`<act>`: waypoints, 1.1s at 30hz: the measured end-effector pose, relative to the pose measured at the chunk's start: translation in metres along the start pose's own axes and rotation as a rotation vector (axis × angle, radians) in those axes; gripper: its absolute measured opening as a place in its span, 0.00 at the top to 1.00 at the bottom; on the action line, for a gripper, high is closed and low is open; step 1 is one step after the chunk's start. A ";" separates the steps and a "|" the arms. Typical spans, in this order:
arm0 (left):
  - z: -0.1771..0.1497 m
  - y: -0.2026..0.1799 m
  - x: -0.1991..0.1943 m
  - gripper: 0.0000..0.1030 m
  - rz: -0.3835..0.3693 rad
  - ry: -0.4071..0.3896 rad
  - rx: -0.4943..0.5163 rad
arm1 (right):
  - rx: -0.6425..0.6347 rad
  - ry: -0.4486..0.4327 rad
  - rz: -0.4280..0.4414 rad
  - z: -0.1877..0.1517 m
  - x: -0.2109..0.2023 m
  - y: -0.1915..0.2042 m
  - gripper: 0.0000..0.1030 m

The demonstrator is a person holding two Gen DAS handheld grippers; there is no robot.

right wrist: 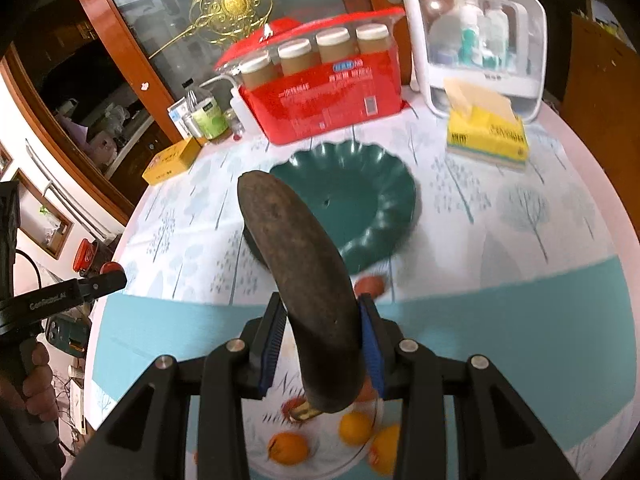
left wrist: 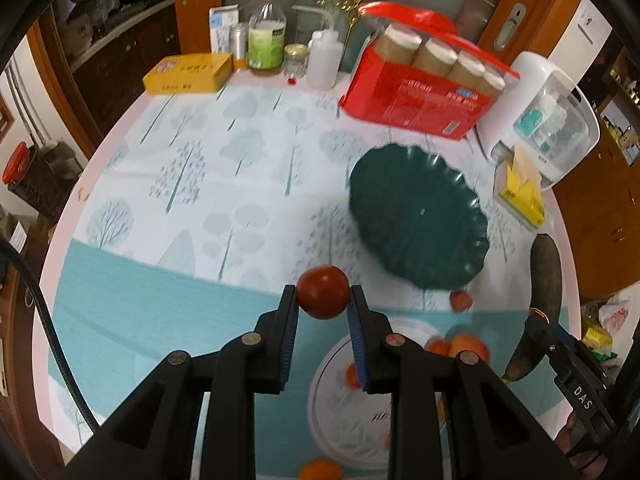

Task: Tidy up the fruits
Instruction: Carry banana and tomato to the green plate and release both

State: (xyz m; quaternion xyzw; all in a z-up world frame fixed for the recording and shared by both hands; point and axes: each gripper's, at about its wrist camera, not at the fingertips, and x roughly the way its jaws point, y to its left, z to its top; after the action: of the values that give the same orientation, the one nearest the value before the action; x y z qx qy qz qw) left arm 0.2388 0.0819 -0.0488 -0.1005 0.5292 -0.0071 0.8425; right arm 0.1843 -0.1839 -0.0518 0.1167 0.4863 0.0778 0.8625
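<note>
**Both grippers loaded above the table, green bowl ahead**

The left gripper (left wrist: 323, 300) is clamped on a red tomato (left wrist: 322, 291), its 2 blue-padded fingers (left wrist: 289, 340) pressing the fruit from either side, held in the air over the tree-print tablecloth (left wrist: 208, 184). The right gripper (right wrist: 322, 344) is closed around a dark, browned banana (right wrist: 298, 264), gripped near its stem end; the fruit rises up and away from the fingers, its far tip overlapping the near rim of the green scalloped bowl (right wrist: 360, 204) in the right wrist view.

The bowl sits on the cloth ahead of both grippers, with nothing visible inside it. Just beside its near edge lies 1 small reddish fruit (right wrist: 370, 285), blurred. Below the grippers a white plate (left wrist: 332, 412) holds several oranges (right wrist: 289, 447); how many in all is unclear, as the fingers cover part of the plate.

Behind the bowl stands a red box (right wrist: 320, 100) with 4 white-capped jars in a row at its top. To its right are a white storage case (right wrist: 476, 40) with a clear front and a yellow tissue pack (right wrist: 486, 136) in front of it. On the far left side of the table stand a yellow carton (left wrist: 188, 73), a green-labelled bottle (left wrist: 266, 40) and a white squeeze bottle (left wrist: 324, 60).
</note>
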 end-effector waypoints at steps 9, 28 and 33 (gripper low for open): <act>0.045 -0.040 0.018 0.78 0.010 -0.065 0.000 | -0.025 -0.051 0.034 0.064 0.024 -0.023 0.65; 0.061 -0.091 0.130 0.78 -0.046 0.110 0.059 | 0.023 0.024 0.100 0.104 0.124 -0.057 0.65; 0.057 -0.099 0.153 0.78 -0.053 0.150 0.075 | 0.028 0.049 0.091 0.100 0.143 -0.061 0.65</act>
State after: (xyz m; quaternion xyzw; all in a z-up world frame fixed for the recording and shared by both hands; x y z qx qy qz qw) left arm 0.3664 -0.0238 -0.1436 -0.0822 0.5875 -0.0564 0.8031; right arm 0.3450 -0.2199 -0.1367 0.1489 0.5025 0.1130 0.8441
